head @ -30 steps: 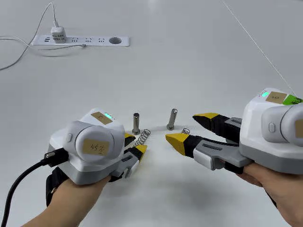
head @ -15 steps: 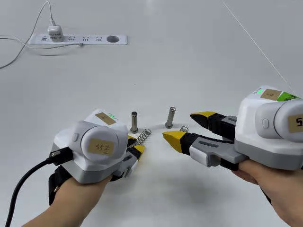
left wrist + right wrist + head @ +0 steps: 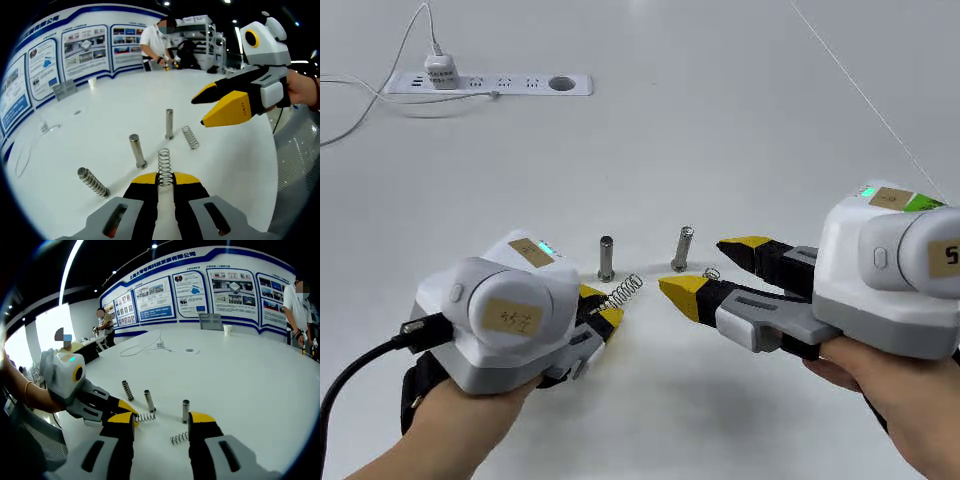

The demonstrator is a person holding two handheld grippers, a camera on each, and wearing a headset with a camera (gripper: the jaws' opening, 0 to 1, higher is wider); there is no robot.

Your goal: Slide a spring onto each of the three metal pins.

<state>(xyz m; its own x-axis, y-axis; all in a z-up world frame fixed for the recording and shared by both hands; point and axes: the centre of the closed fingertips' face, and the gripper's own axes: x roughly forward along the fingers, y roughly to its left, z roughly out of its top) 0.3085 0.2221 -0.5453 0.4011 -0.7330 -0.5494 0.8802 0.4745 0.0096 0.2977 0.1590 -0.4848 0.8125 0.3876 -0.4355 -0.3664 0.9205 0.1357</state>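
Jaws of the left hand-held gripper (image 3: 159,181) pinch a coiled steel spring (image 3: 164,162). The right hand-held gripper (image 3: 162,422) gapes wide near a second spring (image 3: 179,438).

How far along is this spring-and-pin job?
Done: the sprung pin already wears its spring. In hand: the left hand-held gripper grips a second spring. Left: the near bare pin and far bare pin, plus a loose spring on the table by the open right hand-held gripper.
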